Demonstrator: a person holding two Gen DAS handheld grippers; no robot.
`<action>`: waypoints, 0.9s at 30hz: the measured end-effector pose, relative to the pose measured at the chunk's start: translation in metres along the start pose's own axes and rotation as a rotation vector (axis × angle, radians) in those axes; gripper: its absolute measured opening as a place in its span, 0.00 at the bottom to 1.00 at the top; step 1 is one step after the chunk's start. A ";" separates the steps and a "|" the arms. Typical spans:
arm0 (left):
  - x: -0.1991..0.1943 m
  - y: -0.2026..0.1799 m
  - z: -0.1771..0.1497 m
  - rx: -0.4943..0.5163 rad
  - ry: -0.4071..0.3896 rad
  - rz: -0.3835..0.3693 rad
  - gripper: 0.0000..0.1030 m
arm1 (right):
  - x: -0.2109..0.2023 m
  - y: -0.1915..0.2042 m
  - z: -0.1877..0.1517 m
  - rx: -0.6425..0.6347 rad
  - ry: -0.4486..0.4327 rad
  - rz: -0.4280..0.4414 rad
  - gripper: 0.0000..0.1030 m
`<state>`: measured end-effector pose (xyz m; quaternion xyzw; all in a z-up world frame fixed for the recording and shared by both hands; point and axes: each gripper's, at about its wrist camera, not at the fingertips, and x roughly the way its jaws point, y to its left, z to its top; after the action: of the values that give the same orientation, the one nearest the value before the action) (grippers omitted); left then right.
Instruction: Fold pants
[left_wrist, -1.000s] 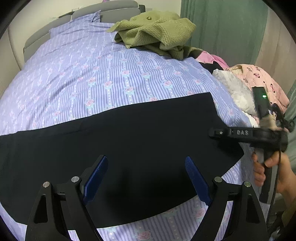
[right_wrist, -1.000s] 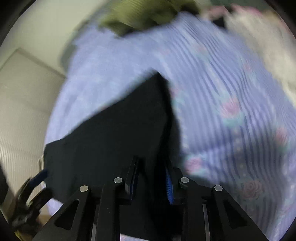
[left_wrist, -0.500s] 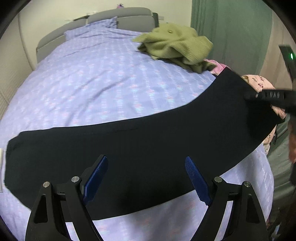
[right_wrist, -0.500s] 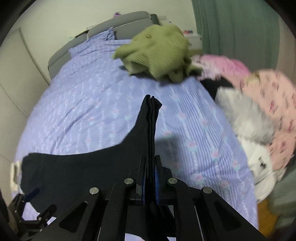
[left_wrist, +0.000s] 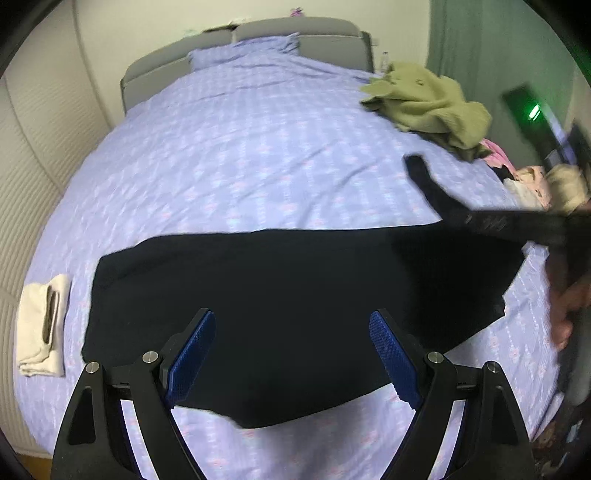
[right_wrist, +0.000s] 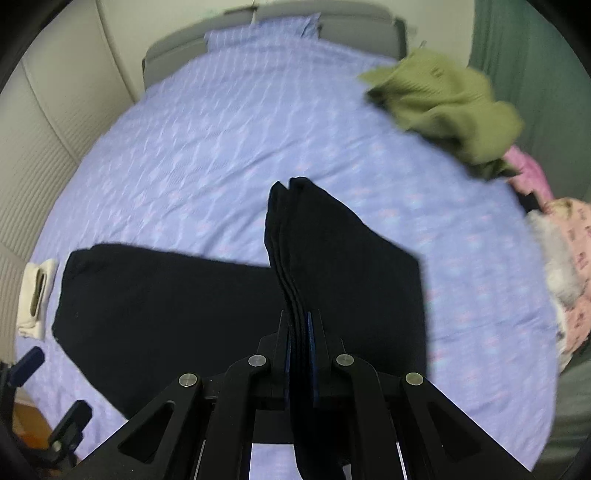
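Observation:
Black pants (left_wrist: 280, 295) lie lengthwise across the purple striped bed (left_wrist: 240, 147). My left gripper (left_wrist: 291, 350) is open and empty, hovering over the middle of the pants. My right gripper (right_wrist: 299, 332) is shut on the right end of the pants (right_wrist: 332, 258) and holds that end lifted off the bed; the layered edge sticks up past the fingers. The right gripper also shows blurred at the right of the left wrist view (left_wrist: 509, 221). The left end of the pants (right_wrist: 110, 288) rests flat on the bed.
A green garment (left_wrist: 432, 103) lies at the far right of the bed, with pink and white clothes (right_wrist: 569, 240) beside it. A folded cream cloth (left_wrist: 42, 328) sits at the bed's left edge. A grey headboard (left_wrist: 295, 31) and green curtain (right_wrist: 532, 74) stand behind.
My right gripper has lifted the right end of the pants higher and carried it leftward over the rest. Both views have pulled back, showing more of the bed.

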<state>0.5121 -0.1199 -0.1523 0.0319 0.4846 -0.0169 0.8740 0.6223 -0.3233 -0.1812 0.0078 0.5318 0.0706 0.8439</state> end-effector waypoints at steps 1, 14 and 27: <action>0.000 0.011 0.000 -0.009 0.007 -0.007 0.83 | 0.011 0.015 0.000 0.008 0.029 0.011 0.08; 0.020 0.128 -0.016 -0.017 0.036 0.025 0.83 | 0.133 0.155 -0.034 0.000 0.289 0.028 0.09; 0.039 0.231 -0.057 -0.234 0.075 0.065 0.83 | 0.095 0.208 -0.038 -0.024 0.277 0.216 0.51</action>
<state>0.4981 0.1144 -0.2063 -0.0540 0.5144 0.0694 0.8530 0.6053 -0.1078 -0.2647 0.0450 0.6383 0.1674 0.7500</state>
